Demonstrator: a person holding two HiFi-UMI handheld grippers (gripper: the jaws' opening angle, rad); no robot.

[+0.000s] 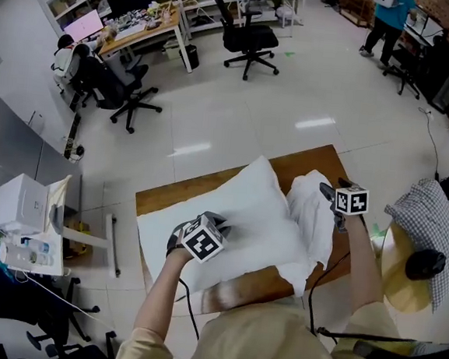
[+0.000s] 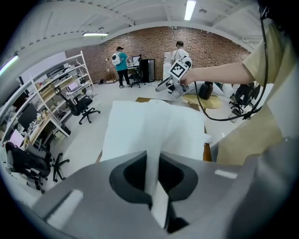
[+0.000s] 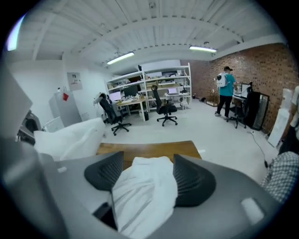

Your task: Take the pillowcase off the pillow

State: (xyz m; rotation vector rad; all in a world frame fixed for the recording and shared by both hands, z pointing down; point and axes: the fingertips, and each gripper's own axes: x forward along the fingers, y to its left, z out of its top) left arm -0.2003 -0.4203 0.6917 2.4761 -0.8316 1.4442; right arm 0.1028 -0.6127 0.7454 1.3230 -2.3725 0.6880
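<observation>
A white pillow (image 1: 241, 215) lies across the wooden table (image 1: 288, 169). My left gripper (image 1: 219, 223) rests on its near left part and is shut on a thin fold of its white cloth (image 2: 152, 158). The pillow (image 2: 149, 126) stretches ahead of the left gripper (image 2: 153, 161). At the pillow's right end the pillowcase (image 1: 311, 214) is bunched into a crumpled heap. My right gripper (image 1: 328, 196) stands over that heap. Its jaws are wide, with the bunched pillowcase (image 3: 145, 186) filling the gap of the right gripper (image 3: 147, 175). The pillow (image 3: 70, 135) shows to its left.
A checked cushion (image 1: 427, 224) lies on a round stool right of the table. A white cart (image 1: 29, 224) stands at the left. Office chairs (image 1: 248, 40) and desks line the far side, where a person in teal (image 1: 386, 25) stands. Bare wood (image 3: 149, 149) lies beyond the heap.
</observation>
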